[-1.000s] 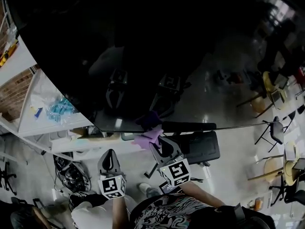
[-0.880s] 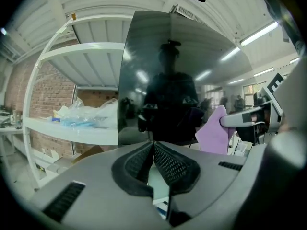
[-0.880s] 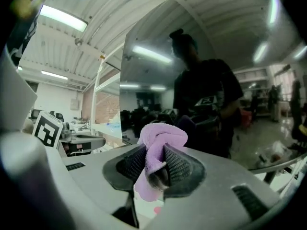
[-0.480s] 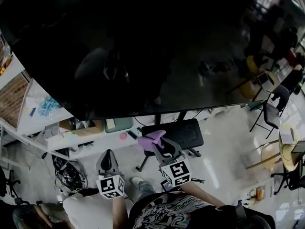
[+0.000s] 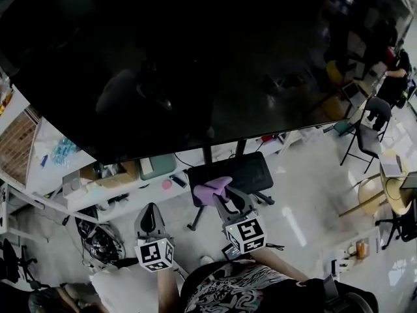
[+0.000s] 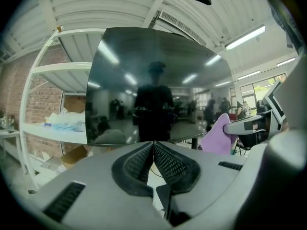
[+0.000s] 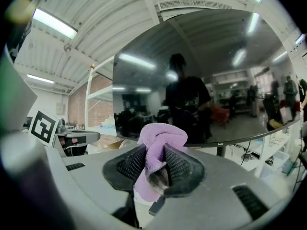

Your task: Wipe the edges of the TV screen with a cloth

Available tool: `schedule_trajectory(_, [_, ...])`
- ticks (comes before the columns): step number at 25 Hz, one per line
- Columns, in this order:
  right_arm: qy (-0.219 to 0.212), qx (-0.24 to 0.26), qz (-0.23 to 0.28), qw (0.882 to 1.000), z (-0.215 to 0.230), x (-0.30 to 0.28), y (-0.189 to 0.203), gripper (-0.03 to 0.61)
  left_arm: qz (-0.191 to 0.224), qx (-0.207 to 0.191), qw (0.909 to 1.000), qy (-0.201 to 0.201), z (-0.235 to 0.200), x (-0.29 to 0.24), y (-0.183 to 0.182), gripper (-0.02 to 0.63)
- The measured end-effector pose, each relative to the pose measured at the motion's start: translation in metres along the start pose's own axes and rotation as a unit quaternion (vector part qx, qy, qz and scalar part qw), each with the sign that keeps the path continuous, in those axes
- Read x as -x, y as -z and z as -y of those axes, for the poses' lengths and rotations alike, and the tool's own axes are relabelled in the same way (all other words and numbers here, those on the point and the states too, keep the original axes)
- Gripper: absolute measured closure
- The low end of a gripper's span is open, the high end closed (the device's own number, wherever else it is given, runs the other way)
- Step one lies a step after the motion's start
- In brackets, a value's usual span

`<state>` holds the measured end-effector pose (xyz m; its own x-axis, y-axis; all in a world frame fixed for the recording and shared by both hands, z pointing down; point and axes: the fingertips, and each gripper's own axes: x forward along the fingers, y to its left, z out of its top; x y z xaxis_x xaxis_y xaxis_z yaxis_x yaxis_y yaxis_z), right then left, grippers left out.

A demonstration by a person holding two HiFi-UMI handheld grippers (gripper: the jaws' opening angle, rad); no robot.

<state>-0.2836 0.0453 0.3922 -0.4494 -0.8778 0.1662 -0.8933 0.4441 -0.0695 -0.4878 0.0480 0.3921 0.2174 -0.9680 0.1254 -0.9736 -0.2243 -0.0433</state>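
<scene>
A large dark TV screen (image 5: 195, 64) fills the upper head view; its bottom edge (image 5: 215, 141) runs above both grippers. My right gripper (image 5: 218, 197) is shut on a purple cloth (image 5: 210, 190), held a little below that edge and apart from it. In the right gripper view the purple cloth (image 7: 157, 145) bulges up between the pads in front of the TV screen (image 7: 201, 85). My left gripper (image 5: 149, 219) hangs lower left, shut with nothing in it; its pads (image 6: 163, 163) meet in front of the TV screen (image 6: 153, 90).
The TV stands on a dark base (image 5: 238, 175) on the floor. White shelves (image 5: 45, 168) with boxes and blue packets lie at the left. Chairs and round tables (image 5: 384, 194) stand at the right. Cables and gear (image 5: 98, 240) lie near my left gripper.
The cloth was at the TV's bottom edge one second ago; now it is below and clear of it. The view has shifted so more of the screen shows.
</scene>
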Motion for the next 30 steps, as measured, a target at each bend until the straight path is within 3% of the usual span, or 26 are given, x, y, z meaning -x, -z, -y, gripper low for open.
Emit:
schedule_trajectory(13, [0.046,0.024,0.006,0.999,-0.007,0.002,-0.004,0.446,0.02,-0.008,0.9989,0.042,0.002,-0.002,-0.013,0.594])
schedule_trajectory(30, [0.037,0.031,0.023,0.999,-0.016,-0.008,-0.014,0.446,0.029,0.0,0.9985,0.046,-0.006,0.002,-0.012,0.595])
